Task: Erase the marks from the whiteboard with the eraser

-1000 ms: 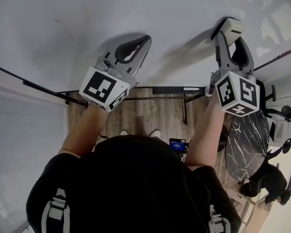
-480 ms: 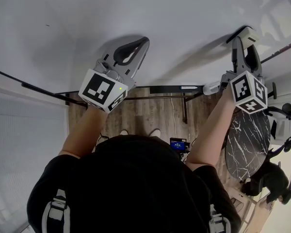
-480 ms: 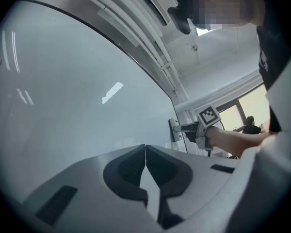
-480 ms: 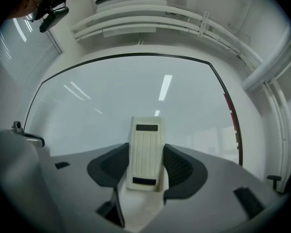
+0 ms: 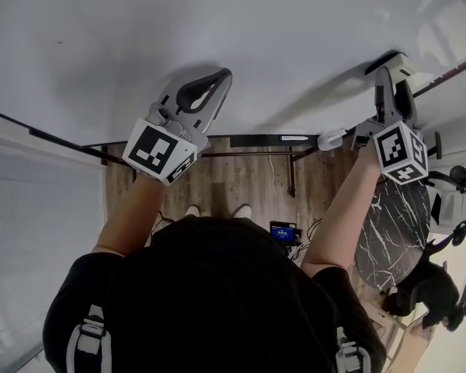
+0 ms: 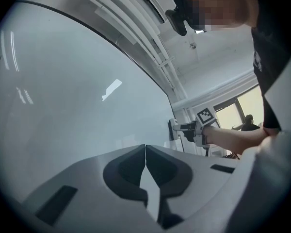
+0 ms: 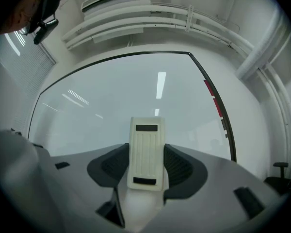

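Note:
The whiteboard fills the top of the head view and looks clean apart from a tiny dark speck at the left. A white ribbed eraser is held upright between the jaws of my right gripper, which is shut on it. The eraser rests against the board near its right edge. My left gripper is shut with nothing in it, its tips at the board's lower middle. The left gripper view shows its closed tips and, further off, the right gripper with the eraser.
The board's dark lower frame runs across below the grippers. A red strip lies along the board's right frame. Below are wooden floor, a round marble-patterned table, a small device with a blue screen and window blinds.
My right gripper has slid the eraser to the right along the board, towards its right edge. The left gripper has shifted only slightly.

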`<state>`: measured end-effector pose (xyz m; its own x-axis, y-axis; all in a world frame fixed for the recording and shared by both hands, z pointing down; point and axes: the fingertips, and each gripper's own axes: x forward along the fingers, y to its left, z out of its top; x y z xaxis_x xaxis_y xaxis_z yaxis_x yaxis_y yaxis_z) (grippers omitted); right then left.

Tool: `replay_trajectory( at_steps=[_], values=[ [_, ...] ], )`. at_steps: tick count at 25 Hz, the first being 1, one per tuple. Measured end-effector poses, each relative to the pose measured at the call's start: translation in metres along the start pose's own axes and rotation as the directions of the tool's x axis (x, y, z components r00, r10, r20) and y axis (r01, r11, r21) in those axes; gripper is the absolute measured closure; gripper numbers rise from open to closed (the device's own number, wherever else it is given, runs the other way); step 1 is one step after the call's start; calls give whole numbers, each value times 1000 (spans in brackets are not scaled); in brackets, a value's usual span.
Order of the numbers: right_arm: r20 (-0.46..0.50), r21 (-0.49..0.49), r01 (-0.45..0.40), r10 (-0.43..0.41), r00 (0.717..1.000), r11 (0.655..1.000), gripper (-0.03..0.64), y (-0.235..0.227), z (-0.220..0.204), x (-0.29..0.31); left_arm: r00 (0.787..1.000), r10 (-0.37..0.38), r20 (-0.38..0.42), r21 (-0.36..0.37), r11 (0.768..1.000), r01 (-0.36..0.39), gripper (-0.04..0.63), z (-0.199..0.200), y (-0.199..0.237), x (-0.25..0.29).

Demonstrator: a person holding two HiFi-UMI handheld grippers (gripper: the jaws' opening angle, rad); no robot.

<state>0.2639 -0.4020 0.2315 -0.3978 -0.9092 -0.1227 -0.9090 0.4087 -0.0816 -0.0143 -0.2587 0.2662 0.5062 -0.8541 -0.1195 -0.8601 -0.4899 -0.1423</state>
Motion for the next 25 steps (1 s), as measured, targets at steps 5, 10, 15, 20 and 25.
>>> replay_trajectory(
  at_steps=[5,10,15,20,25],
  values=[
    [19,-18,-195,195,981,981,392,34,-8,-21,1000,-2,-22,-16,1000,1,589,-16,-16,-3],
    [30,-30,-424,424,905,905,391,99,-34,-43,999,18,-41,-51,998,-20,589,-32,-23,-16],
    [-41,-53,-572,571,820,818,391,166,-86,-69,995,51,-89,-74,996,-58,589,-51,-25,-40],
    [-69,19,-648,647,759,762,393,219,-128,-92,990,48,-135,-95,994,-61,589,-75,-28,-73],
    [-106,67,-674,677,728,736,393,260,-164,-104,982,47,-184,-130,989,-72,589,-106,-26,-107]
  ],
)
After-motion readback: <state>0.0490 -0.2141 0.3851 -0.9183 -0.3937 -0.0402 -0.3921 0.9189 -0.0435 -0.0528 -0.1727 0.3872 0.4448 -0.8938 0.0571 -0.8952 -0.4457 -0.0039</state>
